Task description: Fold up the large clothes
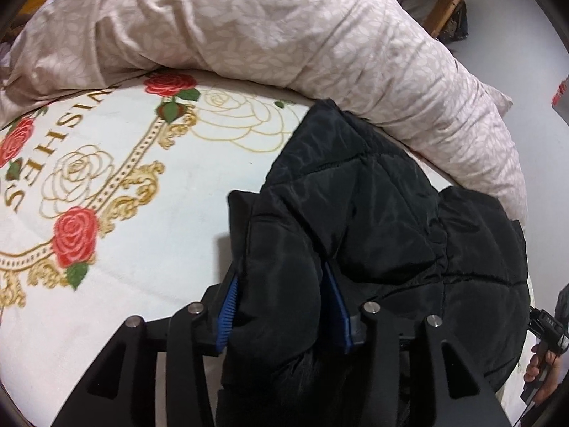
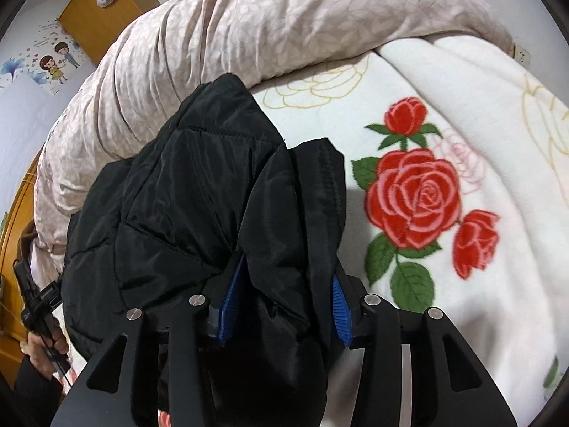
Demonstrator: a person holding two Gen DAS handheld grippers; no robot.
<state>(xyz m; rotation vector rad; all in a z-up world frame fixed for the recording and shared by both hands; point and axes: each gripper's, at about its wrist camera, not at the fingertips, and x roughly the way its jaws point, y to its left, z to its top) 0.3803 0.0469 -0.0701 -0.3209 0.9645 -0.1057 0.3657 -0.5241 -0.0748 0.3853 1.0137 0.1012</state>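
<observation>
The black padded jacket [image 1: 373, 213] lies bunched on the bed, on the white rose blanket [image 1: 149, 249], its far end pushed up against the long beige quilt [image 1: 249, 25] rolled along the bed's far edge. Both grippers are clamped on it: the left gripper [image 1: 284, 302] has a thick fold of the black fabric pinched between its blue pads, and the right gripper [image 2: 284, 295] grips another bulky fold in the same way, with a stitched hem running down beside its right pad. The jacket looks soft and puffy, light for its bulk, with a smooth, slightly shiny shell that will probably slide against itself and spring back open after folding; a hold on a seam or hem, where layers are sewn together, should slip less than one on the quilted panels. Much stays unclear: the garment is so crumpled that sleeves, collar and zip cannot be told apart, its near part disappears under the grippers, and how many layers each gripper holds is hidden. The person's hands appear only at the edges of the views.
</observation>
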